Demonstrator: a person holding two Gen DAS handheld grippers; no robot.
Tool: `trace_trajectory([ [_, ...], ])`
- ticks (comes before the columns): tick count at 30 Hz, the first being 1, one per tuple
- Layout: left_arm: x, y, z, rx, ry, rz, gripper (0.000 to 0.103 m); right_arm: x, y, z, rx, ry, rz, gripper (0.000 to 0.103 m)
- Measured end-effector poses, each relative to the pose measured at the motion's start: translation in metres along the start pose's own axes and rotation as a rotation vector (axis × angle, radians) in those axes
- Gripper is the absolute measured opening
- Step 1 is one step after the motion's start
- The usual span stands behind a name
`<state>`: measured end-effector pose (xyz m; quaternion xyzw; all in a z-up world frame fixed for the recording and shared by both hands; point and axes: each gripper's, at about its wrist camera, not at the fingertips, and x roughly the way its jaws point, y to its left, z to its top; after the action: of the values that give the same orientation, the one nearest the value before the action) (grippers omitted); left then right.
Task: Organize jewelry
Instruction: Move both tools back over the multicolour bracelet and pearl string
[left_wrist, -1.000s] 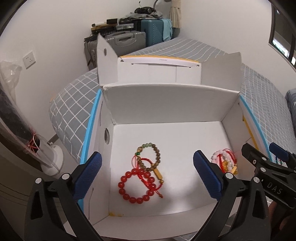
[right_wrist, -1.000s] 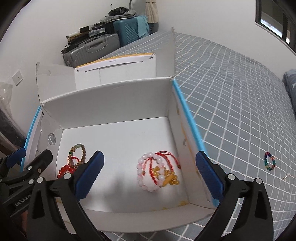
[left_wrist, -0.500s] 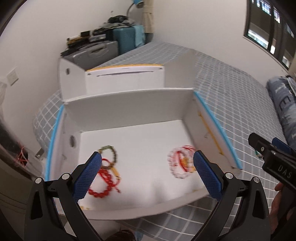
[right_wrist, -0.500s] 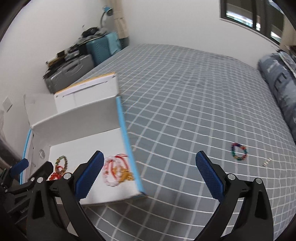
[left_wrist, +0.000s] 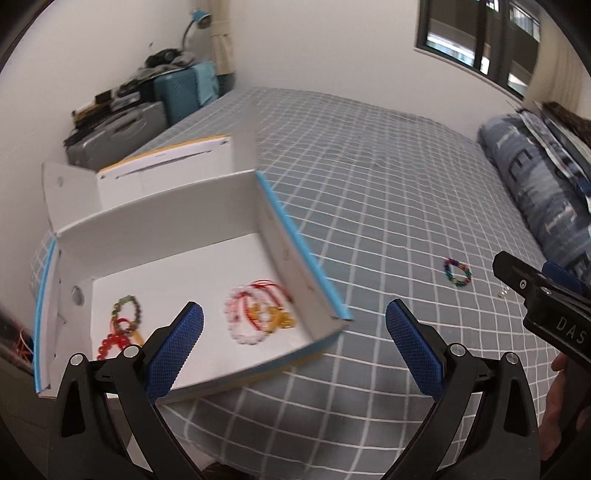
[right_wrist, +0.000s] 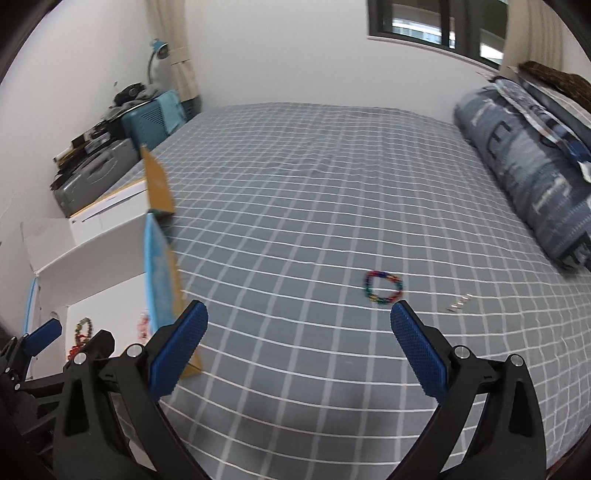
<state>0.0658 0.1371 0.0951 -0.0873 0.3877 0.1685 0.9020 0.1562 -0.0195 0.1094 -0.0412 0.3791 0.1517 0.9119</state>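
The left claw (left_wrist: 293, 343) stands wide open with nothing between its blue pads; it hovers over the near right corner of the white box (left_wrist: 177, 229), touching nothing. The right claw (right_wrist: 297, 345) is likewise spread wide and empty, held above the grey checked bed (right_wrist: 314, 192); its right pad sits just below the multicoloured bracelet (right_wrist: 383, 288) in the view, with no contact to be seen.

That bracelet lies flat on the bed, well apart from the box, with a small pale metal piece (right_wrist: 459, 302) near it on its right; what the piece is cannot be told. Inside the box, the white bead bracelet tangled with red cord and gold pieces (left_wrist: 258, 317) lies by the right wall; the red bead bracelet (left_wrist: 110, 341) and the green-brown bead bracelet (left_wrist: 127, 308) lie together by the left wall, partly hidden behind the left claw's pad. The box lid stands open at the back; suitcases (left_wrist: 122, 125) stand beyond the bed by the wall, and a folded blue quilt (right_wrist: 524, 177) lies at the far right.
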Motion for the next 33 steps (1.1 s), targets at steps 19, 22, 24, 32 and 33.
trace_trajectory([
  [19,0.046,-0.129,-0.001,0.166,0.037,-0.122,0.097,0.021,-0.128,-0.018,0.147,0.035,-0.152,0.095],
  [22,0.072,-0.147,0.003,0.184,0.069,-0.13,0.097,0.031,-0.146,-0.015,0.161,0.049,-0.17,0.095],
  [24,0.088,-0.157,0.006,0.193,0.078,-0.139,0.097,0.041,-0.158,-0.014,0.162,0.057,-0.196,0.095],
  [32,0.155,-0.197,0.019,0.226,0.142,-0.165,0.097,0.101,-0.209,-0.013,0.208,0.13,-0.244,0.094],
  [33,0.165,-0.203,0.021,0.23,0.149,-0.165,0.097,0.11,-0.216,-0.014,0.217,0.14,-0.239,0.093],
])
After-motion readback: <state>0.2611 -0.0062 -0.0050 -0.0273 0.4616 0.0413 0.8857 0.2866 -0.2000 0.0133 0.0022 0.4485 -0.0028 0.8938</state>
